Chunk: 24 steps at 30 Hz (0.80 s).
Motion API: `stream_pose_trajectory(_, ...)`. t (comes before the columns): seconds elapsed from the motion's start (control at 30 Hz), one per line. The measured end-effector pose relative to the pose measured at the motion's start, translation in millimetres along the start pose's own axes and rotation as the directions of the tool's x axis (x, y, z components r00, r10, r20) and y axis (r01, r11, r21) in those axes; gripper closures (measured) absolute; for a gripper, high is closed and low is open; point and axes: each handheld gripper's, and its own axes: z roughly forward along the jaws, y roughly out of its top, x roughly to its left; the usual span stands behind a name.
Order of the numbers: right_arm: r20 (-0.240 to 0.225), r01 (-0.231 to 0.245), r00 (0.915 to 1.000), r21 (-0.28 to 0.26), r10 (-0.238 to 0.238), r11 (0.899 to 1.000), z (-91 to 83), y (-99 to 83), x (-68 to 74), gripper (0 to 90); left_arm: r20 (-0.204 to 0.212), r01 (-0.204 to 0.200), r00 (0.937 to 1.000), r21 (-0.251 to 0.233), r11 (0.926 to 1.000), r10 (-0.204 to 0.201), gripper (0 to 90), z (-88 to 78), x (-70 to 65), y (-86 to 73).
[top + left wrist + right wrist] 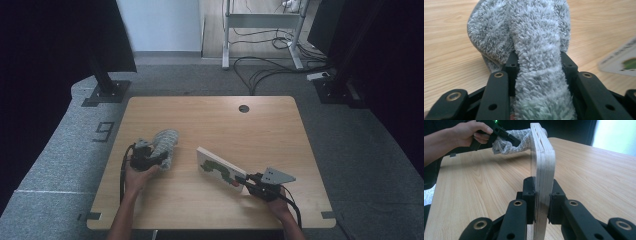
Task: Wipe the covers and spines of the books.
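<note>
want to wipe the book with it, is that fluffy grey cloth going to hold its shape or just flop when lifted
The fluffy grey cloth will probably flop: it bulges and folds around the left gripper, whose jaws pinch one squeezed fold. Its deep pile suggests it is light and grippy, unlikely to slip. The board book in the right gripper looks stiff.

Both hand-held grippers, left (159,161) and right (243,180), are clamped.
</note>
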Motion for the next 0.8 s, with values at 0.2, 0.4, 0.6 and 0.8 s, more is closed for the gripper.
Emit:
stream_pose_trajectory(0.2, -0.001, -0.002, 1.0000, -0.001, 0.002, 1.000, 0.0, -0.1, -0.3, 78.5, -0.055, 0.002, 0.9985, 0.045, 0.9990, 0.001, 59.3, 8.0, 7.7, -5.0)
stream_pose_trajectory(0.4, -0.001, -0.001, 1.0000, -0.001, 0.001, 1.000, 0.0, -0.2, -0.4, 78.5, -0.103, 0.001, 0.9946, 0.072, 0.9974, 0.006, 43.8, 11.9, 7.1, -5.9)
stream_pose_trajectory(0.6, -0.002, -0.003, 1.0000, -0.001, 0.003, 1.000, 0.0, -0.3, -0.6, 78.5, -0.145, -0.002, 0.9894, -0.018, 0.9998, -0.001, 24.7, -13.0, 3.5, 3.3)
stream_pose_trajectory(0.8, -0.002, -0.005, 1.0000, -0.003, 0.005, 1.000, 0.1, -0.5, -0.7, 78.5, -0.078, -0.035, 0.9965, -0.078, 0.9963, 0.029, 22.6, -32.0, -11.1, 12.1)
